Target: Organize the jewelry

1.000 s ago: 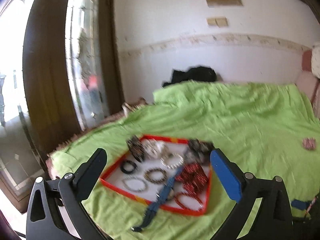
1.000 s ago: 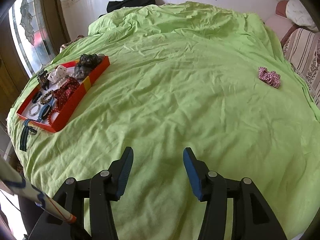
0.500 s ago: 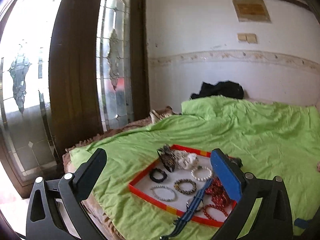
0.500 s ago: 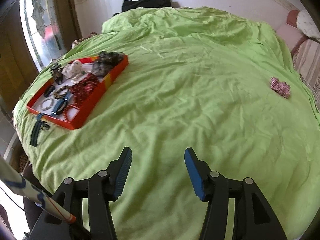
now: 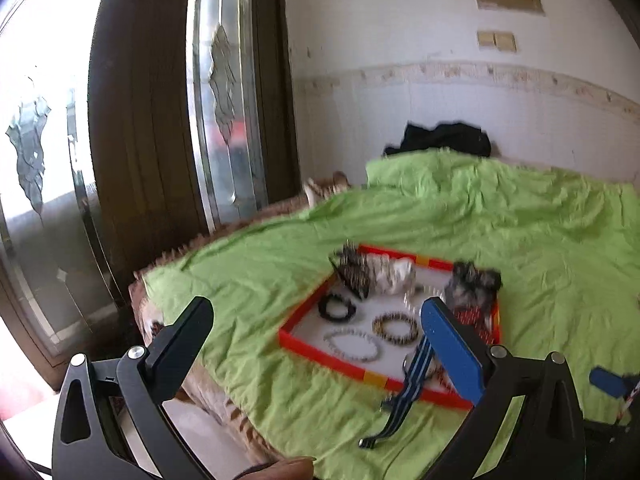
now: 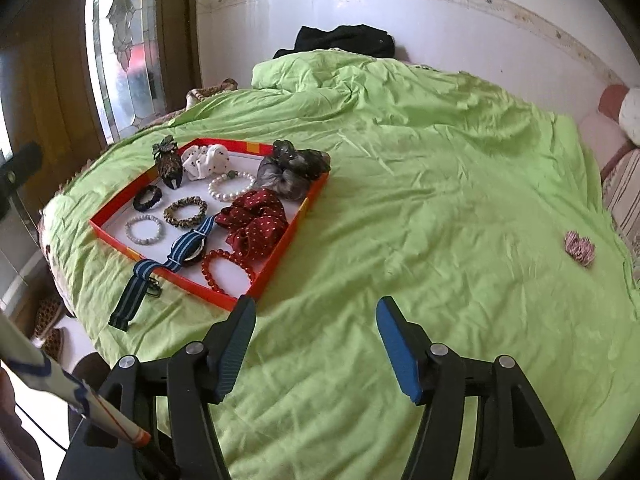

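An orange-rimmed tray [image 6: 276, 260] [image 5: 304, 342] lies on the green bedspread, holding bracelets, scrunchies and a hair claw. A blue striped watch [image 6: 176, 254] [image 5: 404, 396] hangs over its near rim onto the sheet. A pink checked scrunchie [image 6: 579, 249] lies alone far to the right. My right gripper [image 6: 316, 312] hovers over bare sheet near the tray's corner, its jaws opening with nothing between them. My left gripper [image 5: 316, 316] is wide open and empty, left of the tray's near side.
A dark wooden door with glass panels [image 5: 168, 120] stands left of the bed. Black clothing [image 6: 344, 40] lies at the bed's far end by the white wall. Pillows [image 6: 624, 112] are at the right. The bed's edge [image 5: 172, 280] is near the tray.
Both views have swung: the tray now sits nearer the middle of the right wrist view and to the right in the left one. The right jaws have spread wider.
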`<action>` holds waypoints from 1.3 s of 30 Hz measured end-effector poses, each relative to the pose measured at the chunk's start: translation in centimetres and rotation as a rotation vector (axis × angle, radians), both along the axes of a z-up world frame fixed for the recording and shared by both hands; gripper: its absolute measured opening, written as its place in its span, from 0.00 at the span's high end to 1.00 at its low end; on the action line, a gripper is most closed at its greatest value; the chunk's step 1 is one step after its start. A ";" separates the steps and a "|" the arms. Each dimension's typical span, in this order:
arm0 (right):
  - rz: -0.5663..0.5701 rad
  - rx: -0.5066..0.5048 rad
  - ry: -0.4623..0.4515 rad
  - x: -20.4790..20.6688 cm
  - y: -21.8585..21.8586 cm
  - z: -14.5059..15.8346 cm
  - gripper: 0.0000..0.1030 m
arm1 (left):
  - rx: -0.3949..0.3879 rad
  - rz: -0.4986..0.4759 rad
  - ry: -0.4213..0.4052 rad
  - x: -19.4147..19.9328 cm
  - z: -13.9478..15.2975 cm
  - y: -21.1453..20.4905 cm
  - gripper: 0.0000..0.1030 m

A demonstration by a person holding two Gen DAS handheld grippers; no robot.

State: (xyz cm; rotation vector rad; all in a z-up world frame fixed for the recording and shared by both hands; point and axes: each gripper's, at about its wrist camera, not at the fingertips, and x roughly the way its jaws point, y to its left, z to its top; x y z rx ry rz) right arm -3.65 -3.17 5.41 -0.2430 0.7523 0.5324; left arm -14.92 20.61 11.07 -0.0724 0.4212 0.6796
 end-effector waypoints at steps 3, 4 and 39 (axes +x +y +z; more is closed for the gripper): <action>-0.002 -0.022 0.008 -0.1 0.7 -0.3 0.35 | -0.043 -0.008 0.045 0.2 -1.3 1.0 0.00; -0.006 -0.030 0.008 -0.1 1.0 -0.3 0.35 | -0.059 -0.012 0.058 0.3 -1.7 1.3 0.00; -0.019 -0.082 -0.036 -0.7 3.9 -1.0 0.30 | -0.243 -0.072 0.157 1.1 -5.6 4.2 0.00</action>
